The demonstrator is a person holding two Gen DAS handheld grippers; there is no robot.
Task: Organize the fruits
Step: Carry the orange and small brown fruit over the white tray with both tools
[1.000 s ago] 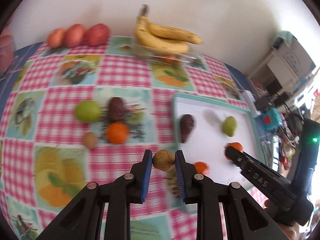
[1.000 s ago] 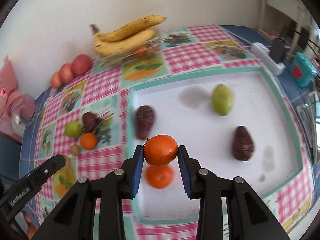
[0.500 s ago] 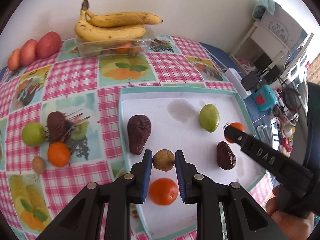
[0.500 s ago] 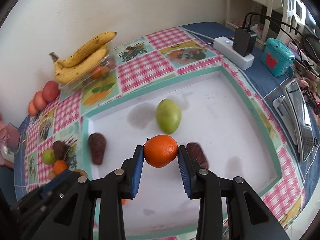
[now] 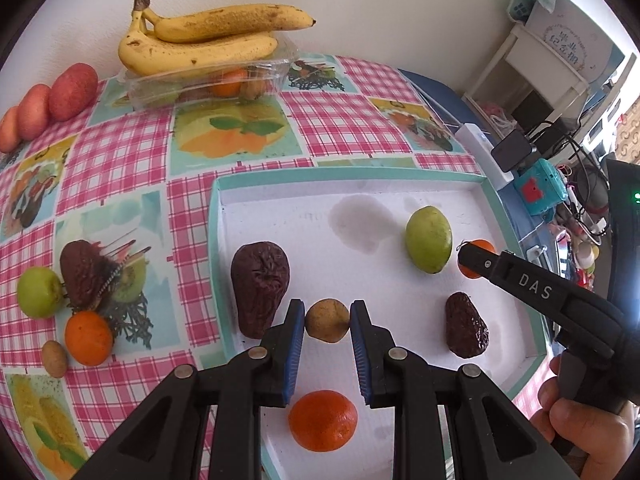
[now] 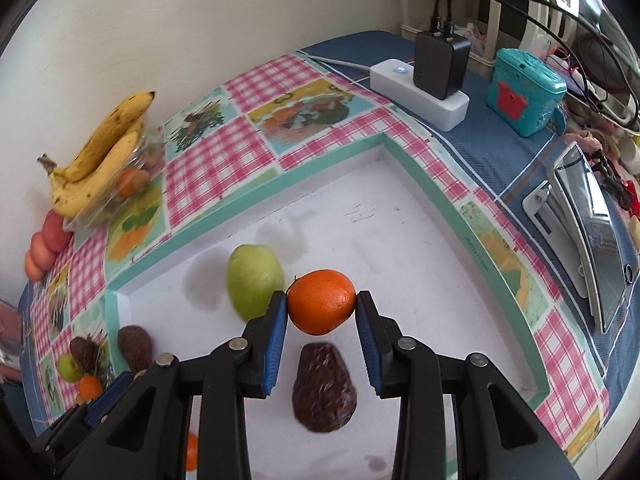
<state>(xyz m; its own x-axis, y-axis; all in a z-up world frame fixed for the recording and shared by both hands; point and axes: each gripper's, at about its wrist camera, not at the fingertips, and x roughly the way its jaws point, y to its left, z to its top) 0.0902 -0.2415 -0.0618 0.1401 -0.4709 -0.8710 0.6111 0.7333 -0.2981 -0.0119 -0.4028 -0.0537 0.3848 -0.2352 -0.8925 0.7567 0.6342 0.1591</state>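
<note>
While over tray (image 5: 500,208), left gripper (image 5: 327,320) jaws pinch kiwi (image 5: 327,320); right gripper (image 6: 321,302) jaws pinch orange (image 6: 321,302).

The counter (image 5: 340,128) is covered by a glossy, smooth checked cloth that looks like plastic. The tray (image 5: 360,216) is matt white inside, with faint grey stains. The bananas (image 5: 200,40) are laid on a clear, shiny plastic box (image 5: 192,84). The tongs (image 5: 326,318) are made of matt black plastic with ribbed blue pads (image 5: 297,334) and bright metal rivets (image 5: 258,353). The avocado (image 5: 260,284) is wrinkled and dull; the orange (image 6: 322,302) is dimpled with a soft sheen. The pear (image 5: 429,239) is smooth.
</note>
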